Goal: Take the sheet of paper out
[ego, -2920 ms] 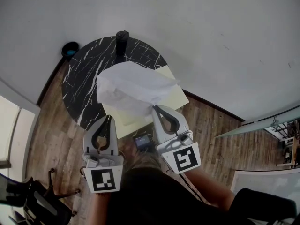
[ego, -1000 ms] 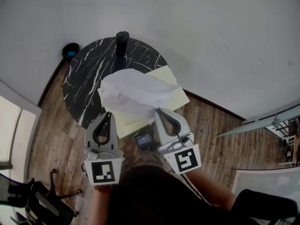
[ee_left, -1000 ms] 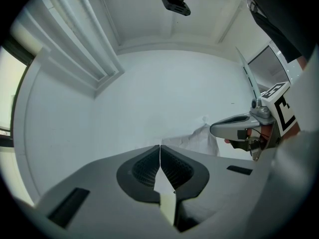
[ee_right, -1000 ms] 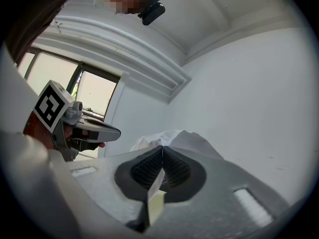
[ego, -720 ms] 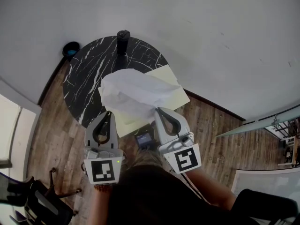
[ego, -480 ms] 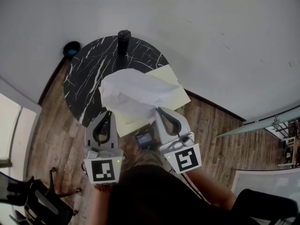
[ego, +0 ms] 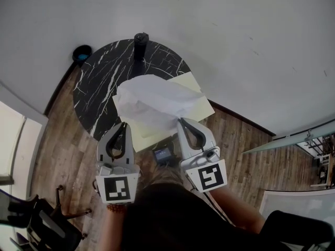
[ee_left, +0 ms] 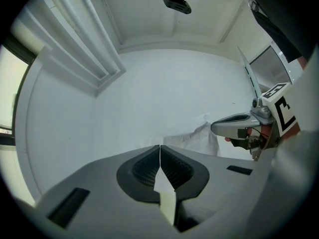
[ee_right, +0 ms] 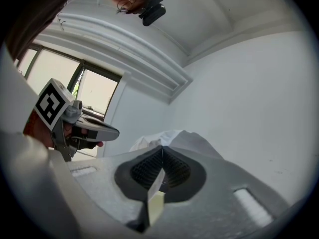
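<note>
A crumpled white sheet of paper (ego: 152,101) arches over a pale yellow folder (ego: 144,137) that lies across the near edge of a round black marble table (ego: 104,77). My left gripper (ego: 124,124) is shut at the folder's near left edge, and in the left gripper view (ee_left: 160,148) a thin pale yellow strip is pinched between the jaws. My right gripper (ego: 180,120) is shut on the paper's near right corner. The white sheet (ee_right: 164,137) rises just past the right gripper's shut jaws (ee_right: 162,148). Both grippers point level, side by side.
A black cylinder (ego: 140,40) stands at the table's far edge. A dark round object (ego: 82,53) sits on the wooden floor by the wall. A small dark device (ego: 164,153) lies between the grippers, lower down. A black chair (ego: 31,218) is at the near left.
Both grippers and the paper keep still; only the head view shifts slightly.
</note>
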The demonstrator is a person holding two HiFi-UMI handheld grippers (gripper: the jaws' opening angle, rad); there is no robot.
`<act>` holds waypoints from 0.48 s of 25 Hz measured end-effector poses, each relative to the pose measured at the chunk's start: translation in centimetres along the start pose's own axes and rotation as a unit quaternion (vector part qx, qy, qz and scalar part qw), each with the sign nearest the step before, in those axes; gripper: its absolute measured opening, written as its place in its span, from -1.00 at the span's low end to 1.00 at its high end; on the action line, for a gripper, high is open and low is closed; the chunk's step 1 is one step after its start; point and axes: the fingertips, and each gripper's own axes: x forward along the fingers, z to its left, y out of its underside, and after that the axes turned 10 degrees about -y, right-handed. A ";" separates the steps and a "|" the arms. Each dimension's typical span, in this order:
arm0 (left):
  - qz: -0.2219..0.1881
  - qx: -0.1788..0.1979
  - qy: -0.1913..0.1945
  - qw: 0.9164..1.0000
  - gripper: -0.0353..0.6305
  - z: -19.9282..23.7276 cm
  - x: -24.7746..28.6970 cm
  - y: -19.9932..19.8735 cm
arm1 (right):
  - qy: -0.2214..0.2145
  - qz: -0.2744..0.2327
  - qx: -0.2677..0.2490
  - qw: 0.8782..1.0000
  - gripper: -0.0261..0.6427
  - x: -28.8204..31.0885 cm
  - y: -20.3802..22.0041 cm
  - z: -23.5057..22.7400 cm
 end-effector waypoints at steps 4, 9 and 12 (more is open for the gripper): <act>-0.001 -0.001 0.000 1.000 -0.88 0.0 -0.1 0.0 | 0.000 0.001 -0.001 1.000 -0.93 0.0 0.1 0.0; -0.002 -0.003 -0.001 1.000 -0.88 0.0 -0.1 0.1 | 0.002 0.003 -0.001 1.000 -0.93 0.0 0.4 -0.3; -0.001 -0.003 -0.001 1.000 -0.88 0.0 -0.1 0.1 | 0.002 0.001 -0.003 1.000 -0.93 0.0 0.4 -0.3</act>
